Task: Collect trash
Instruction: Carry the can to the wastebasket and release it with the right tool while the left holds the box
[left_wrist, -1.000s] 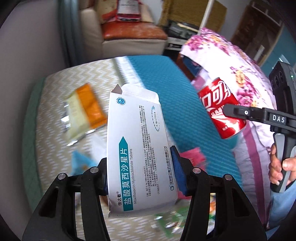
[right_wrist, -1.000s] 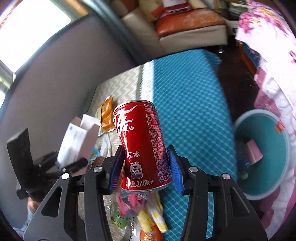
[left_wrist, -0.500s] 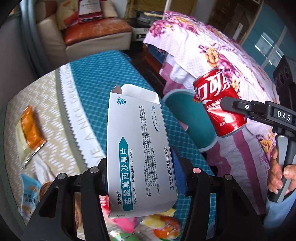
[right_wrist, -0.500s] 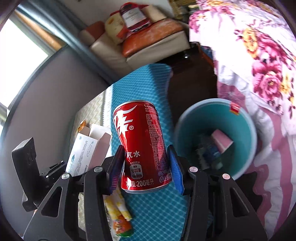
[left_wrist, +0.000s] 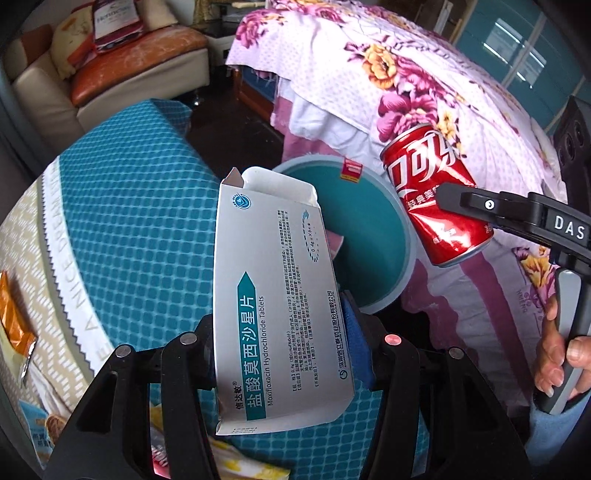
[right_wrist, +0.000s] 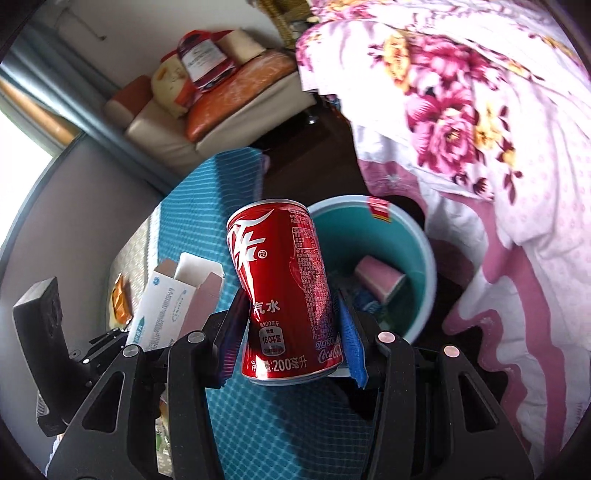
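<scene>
Above the teal bin (right_wrist: 424, 258), both loads wait to drop.
Left claw (left_wrist: 280, 354) clamps the medicine box (left_wrist: 273, 302); right claw (right_wrist: 288, 332) clamps the red can (right_wrist: 284, 295). Next: centre each, then release.

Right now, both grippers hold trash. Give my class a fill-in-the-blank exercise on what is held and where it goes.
1. The left gripper holds an opened ____ box.
2. The right gripper is shut on a red ____.
3. The teal bin already holds a ____ carton.

Missing words: tablet; can; pink
</scene>
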